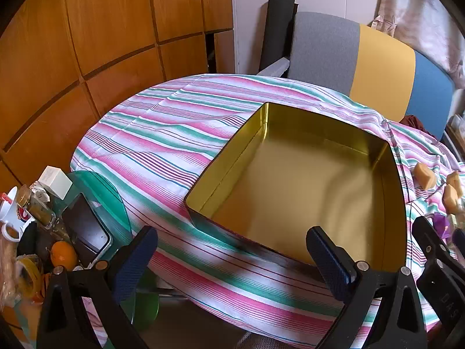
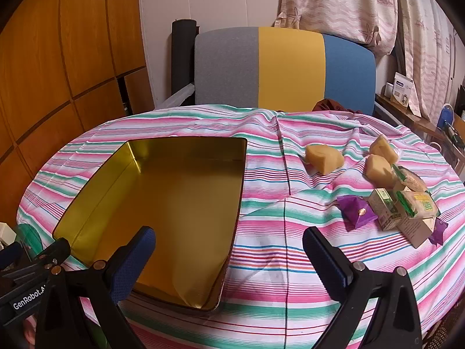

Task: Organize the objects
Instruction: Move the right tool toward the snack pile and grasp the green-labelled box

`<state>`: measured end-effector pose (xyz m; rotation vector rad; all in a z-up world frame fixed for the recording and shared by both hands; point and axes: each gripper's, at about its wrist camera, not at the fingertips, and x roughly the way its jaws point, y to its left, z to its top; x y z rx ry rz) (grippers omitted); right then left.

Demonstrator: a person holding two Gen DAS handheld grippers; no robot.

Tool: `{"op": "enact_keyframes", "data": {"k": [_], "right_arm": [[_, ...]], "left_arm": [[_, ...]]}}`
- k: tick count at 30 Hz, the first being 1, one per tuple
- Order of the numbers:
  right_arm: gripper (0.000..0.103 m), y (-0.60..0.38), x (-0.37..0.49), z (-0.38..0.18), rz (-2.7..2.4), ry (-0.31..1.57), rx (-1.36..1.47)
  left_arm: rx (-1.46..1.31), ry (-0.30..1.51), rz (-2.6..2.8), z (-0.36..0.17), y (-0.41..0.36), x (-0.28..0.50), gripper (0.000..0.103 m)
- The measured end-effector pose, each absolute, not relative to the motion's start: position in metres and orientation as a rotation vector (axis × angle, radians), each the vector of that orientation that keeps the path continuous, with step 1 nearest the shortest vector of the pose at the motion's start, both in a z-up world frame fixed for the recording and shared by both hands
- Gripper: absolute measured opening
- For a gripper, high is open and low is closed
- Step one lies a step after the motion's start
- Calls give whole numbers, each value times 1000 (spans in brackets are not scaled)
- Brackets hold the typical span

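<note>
An open gold-lined tin [image 1: 290, 189] lies empty on the striped tablecloth [image 1: 162, 133]. My left gripper [image 1: 232, 258] hovers over its near rim, open, nothing between its fingers. In the right wrist view the tin [image 2: 174, 192] is on the left and my right gripper [image 2: 229, 257] stands open above its near right corner, holding nothing. To the right on the cloth lie three yellow wrapped sweets [image 2: 324, 160], a purple wrapped sweet [image 2: 356, 210], small green-and-white boxes [image 2: 385, 208] and a green-edged packet [image 2: 415, 200]. The right gripper's body [image 1: 436, 250] shows at the left wrist view's right edge.
A chair [image 2: 290, 67] with a grey, yellow and blue back stands behind the round table. Wood panelling [image 1: 87, 43] lines the left wall. A green glass side table [image 1: 98, 192] at the left holds a mug [image 1: 13, 215], a jar, an orange [image 1: 62, 254] and a white box.
</note>
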<state>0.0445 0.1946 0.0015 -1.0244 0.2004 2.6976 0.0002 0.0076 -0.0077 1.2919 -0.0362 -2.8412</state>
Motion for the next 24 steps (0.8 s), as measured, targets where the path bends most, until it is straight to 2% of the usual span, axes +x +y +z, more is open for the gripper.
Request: {"op": "enact_keyframes", "data": {"k": [8, 14, 18, 24], "right_arm": [[103, 204, 53, 3, 2726, 229, -972], [103, 225, 62, 2, 2736, 214, -952], [103, 255, 74, -13, 2679, 283, -959], [103, 307, 105, -47, 2553, 378, -1054]], "left_arm": [[1219, -62, -2904, -3, 16, 8, 103], [1342, -45, -2959, -12, 31, 10, 103], [1445, -24, -3028, -20, 46, 17, 103], [1359, -81, -3204, -26, 73, 45, 103]]}}
